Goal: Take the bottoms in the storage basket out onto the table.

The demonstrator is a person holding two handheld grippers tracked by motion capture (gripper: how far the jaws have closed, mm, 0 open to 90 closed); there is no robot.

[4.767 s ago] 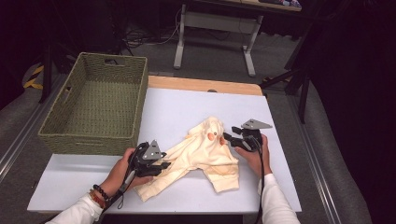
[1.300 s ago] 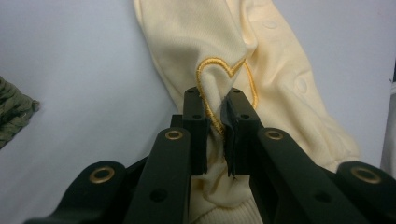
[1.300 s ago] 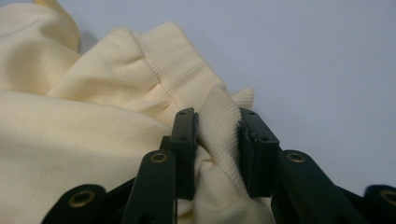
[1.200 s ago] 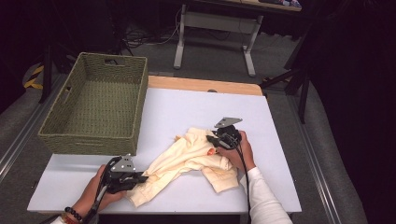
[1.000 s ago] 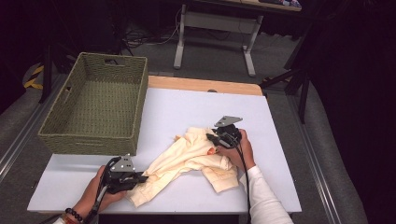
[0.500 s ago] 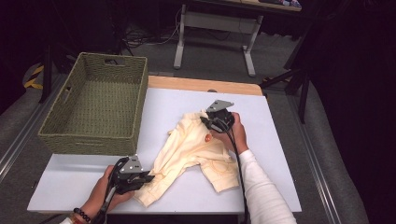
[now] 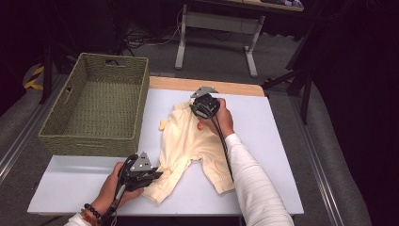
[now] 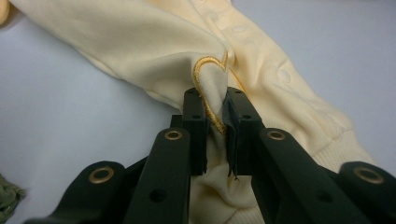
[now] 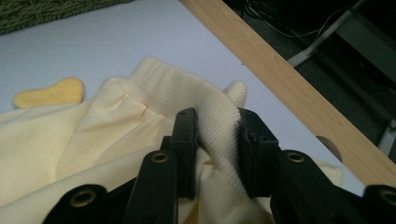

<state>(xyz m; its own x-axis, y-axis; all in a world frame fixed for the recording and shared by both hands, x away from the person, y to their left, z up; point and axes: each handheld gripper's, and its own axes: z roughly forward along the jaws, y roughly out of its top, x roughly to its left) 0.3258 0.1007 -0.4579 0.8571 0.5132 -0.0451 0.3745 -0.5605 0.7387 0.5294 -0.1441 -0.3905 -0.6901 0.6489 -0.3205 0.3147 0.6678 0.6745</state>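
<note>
Looks like the step here is stretching a pale yellow garment (image 7: pixel 190 148) out flat on the white surface (image 7: pixel 273 155), probably ahead of folding it or dropping it in the basket (image 7: pixel 96 110) at the upper left of the high view.

Both tongs are clenched on cloth. The left tongs (image 8: pixel 215 121) pinch a fold at the lower end, right beside a stitched gold heart (image 8: pixel 210 77), and in the high view they (image 7: pixel 153 175) sit at the bottom left of the garment. The right tongs (image 9: pixel 217 140) bite the ribbed hem at the far end, close to the wooden edge (image 9: pixel 289 88) of the surface; in the high view they (image 7: pixel 200 109) are at the garment's top.

To do this well, I'd pull the two ends apart gently and evenly, keeping both low so the cloth slides flat instead of lifting and bunching. The ribbed hem is thick, so that grip should hold; the left one is on a thin fold and might slip if tugged hard.

The garment lies mid-surface, running diagonally from bottom left to top centre between the two tongs. A small orange-yellow bit (image 7: pixel 162 125) pokes out at its left, maybe an ear or a foot, hard to tell.
</note>
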